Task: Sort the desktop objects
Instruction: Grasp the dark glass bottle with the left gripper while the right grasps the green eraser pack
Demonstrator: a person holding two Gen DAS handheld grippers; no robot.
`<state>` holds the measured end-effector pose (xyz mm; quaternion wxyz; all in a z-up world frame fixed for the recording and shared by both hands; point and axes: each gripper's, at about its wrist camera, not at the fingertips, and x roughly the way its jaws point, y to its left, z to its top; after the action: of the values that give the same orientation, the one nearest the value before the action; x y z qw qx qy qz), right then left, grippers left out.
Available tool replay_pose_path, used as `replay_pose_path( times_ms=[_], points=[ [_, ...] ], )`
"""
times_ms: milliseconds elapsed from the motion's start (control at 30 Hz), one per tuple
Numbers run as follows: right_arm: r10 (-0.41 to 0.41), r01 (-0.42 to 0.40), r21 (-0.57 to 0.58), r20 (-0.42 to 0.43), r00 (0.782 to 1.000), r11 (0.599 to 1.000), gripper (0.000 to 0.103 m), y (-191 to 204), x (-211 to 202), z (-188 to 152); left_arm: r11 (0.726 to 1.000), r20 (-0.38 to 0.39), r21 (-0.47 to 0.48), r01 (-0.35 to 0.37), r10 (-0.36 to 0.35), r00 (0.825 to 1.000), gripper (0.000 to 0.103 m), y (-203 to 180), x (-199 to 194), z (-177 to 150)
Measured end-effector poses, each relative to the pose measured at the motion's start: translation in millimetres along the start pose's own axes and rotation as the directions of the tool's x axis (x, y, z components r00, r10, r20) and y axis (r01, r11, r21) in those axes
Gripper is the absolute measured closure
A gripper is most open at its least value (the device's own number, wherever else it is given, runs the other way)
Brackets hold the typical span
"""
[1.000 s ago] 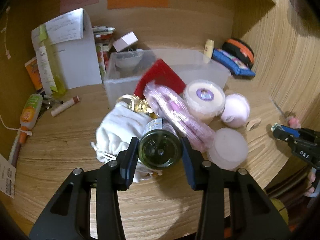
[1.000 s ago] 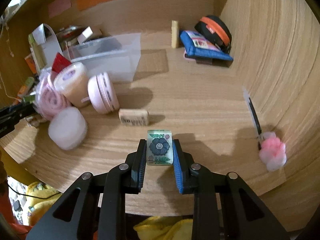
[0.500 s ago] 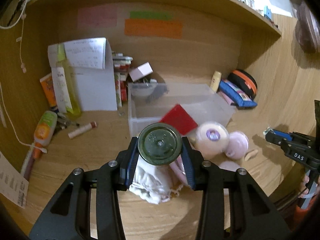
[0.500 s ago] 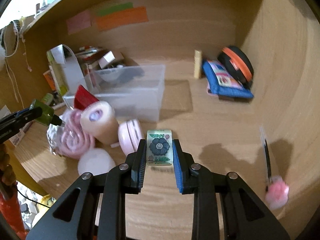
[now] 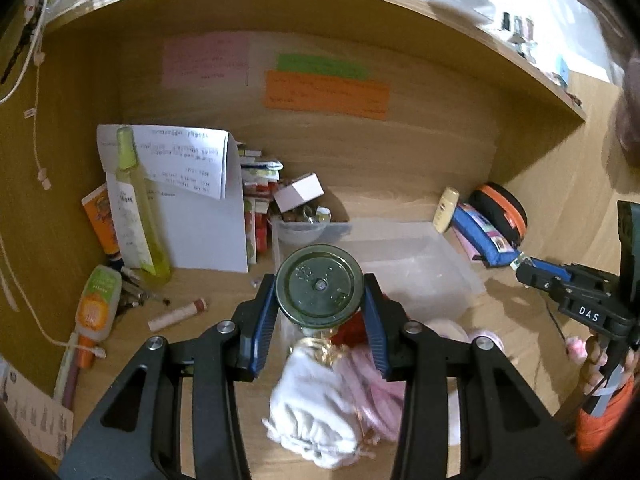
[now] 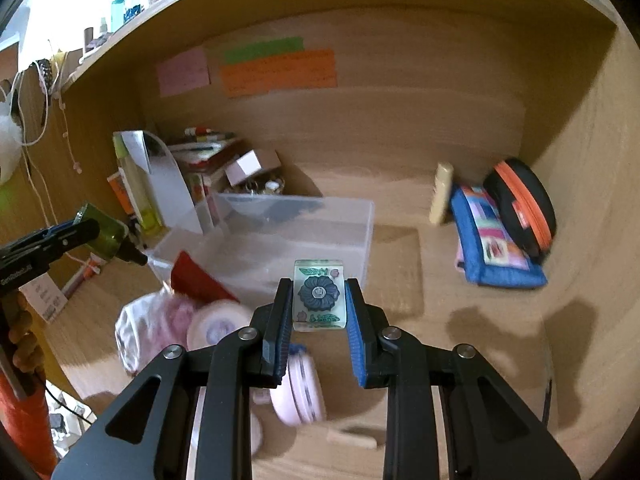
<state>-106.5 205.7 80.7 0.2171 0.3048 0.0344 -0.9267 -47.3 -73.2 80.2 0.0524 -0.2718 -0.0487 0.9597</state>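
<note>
Both tools are clamped — the left gripper [image 5: 320,300] on a green bottle [image 5: 319,285], the right gripper [image 6: 317,304] on a flowered tile [image 6: 319,295] — above the clear bin [image 6: 320,216].

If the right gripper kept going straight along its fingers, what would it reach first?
Most likely the clear plastic bin: its near wall lies just beyond the flower tile that the right gripper is shut on. Depth is hard to judge in this fisheye view, so it could land on the desk short of it.
</note>
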Motion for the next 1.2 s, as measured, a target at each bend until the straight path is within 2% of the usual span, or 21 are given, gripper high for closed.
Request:
replay_pose_path(
  times_ms=[300, 533, 700, 867, 1200],
  points=[
    [0.030, -0.030, -0.002, -0.043, 0.999, 1.000, 0.081, 3.5, 42.2, 26.8, 0.999, -0.059, -0.024, 0.047, -0.048, 0.997, 0.062, 8.3, 49.1, 23.1],
    [0.004, -0.009, -0.033, -0.141, 0.990, 0.999, 0.081, 4.7, 92.0, 33.2, 1.000, -0.126, 0.014, 0.028, -0.026, 0.992, 0.062, 4.0, 98.8, 21.5],
    [-0.008, -0.006, -0.066, -0.211, 0.977, 0.998, 0.081, 3.8, 120.2, 34.6, 0.999, -0.183, 0.011, 0.046, -0.043, 0.982, 0.062, 6.5, 128.5, 16.8],
    [-0.009, -0.020, -0.110, -0.257, 0.966, 0.994, 0.081, 18.7, 141.3, 35.7, 0.998, -0.222, 0.016, 0.055, -0.050, 0.974, 0.062, 6.0, 145.0, 10.2],
    [-0.010, -0.035, -0.138, -0.314, 0.950, 0.990, 0.081, 33.1, 164.8, 35.5, 0.998, -0.243, 0.017, 0.063, -0.057, 0.968, 0.059, 7.2, 151.0, 6.1]
  ],
)
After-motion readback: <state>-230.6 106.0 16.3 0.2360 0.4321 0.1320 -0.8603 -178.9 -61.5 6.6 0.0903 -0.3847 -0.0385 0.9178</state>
